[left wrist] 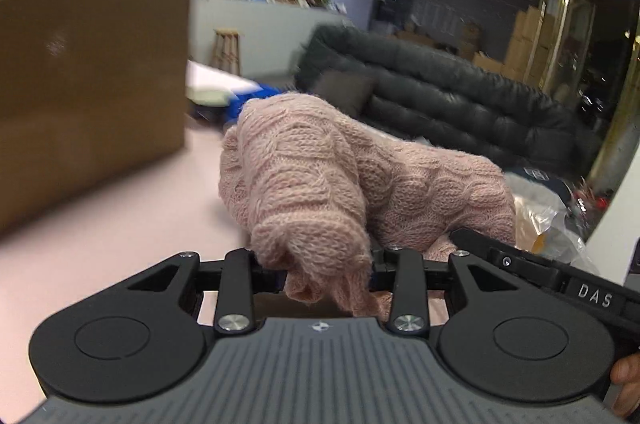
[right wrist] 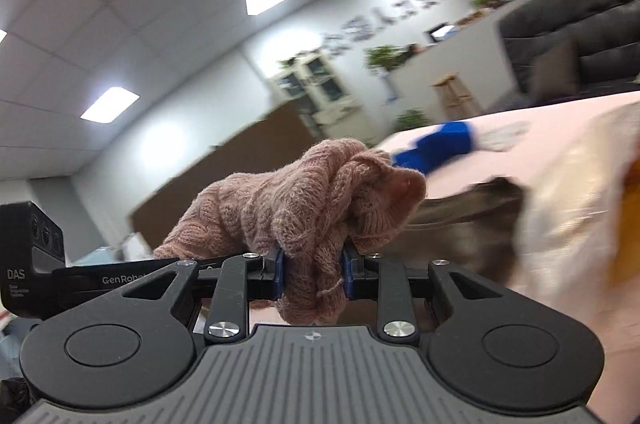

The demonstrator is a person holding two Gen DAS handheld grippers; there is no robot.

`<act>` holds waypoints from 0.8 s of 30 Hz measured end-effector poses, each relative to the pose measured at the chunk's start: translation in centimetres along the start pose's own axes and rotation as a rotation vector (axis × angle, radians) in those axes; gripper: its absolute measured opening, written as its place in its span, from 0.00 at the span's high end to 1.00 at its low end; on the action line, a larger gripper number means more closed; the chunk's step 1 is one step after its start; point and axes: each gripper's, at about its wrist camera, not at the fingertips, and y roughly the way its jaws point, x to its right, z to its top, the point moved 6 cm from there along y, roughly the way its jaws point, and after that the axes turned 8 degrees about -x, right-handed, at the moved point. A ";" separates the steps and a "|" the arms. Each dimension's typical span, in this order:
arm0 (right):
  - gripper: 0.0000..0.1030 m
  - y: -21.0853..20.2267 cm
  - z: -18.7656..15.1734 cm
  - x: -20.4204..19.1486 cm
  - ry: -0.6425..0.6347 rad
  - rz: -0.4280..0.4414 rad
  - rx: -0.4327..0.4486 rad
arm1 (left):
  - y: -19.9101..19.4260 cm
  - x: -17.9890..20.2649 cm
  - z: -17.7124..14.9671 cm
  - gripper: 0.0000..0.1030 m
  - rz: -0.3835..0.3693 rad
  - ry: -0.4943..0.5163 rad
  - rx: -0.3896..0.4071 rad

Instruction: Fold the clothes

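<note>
Pink knitted sweater (left wrist: 320, 180) is clamped by both grippers and is held up above the pale pink tabletop (left wrist: 100, 244), bunched between the two. The left gripper (left wrist: 320, 270) is pointed somewhat downward with its fingers closed on a gathered fold of the knit, and the right gripper (right wrist: 314, 274) is kept nearly level with its blue-padded fingers (right wrist: 279, 270) pressed on another twisted bunch of the same garment. A blue cloth (right wrist: 436, 144) is seen lying farther back on the tabletop, and a crumpled clear plastic bag (left wrist: 556, 224) lies beside the sweater; what it contains cannot be told.
</note>
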 end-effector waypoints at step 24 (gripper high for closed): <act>0.75 2.0 -4.0 -1.0 -0.387 -0.318 -0.054 | -5.6 1.9 -0.4 0.15 0.329 0.257 0.347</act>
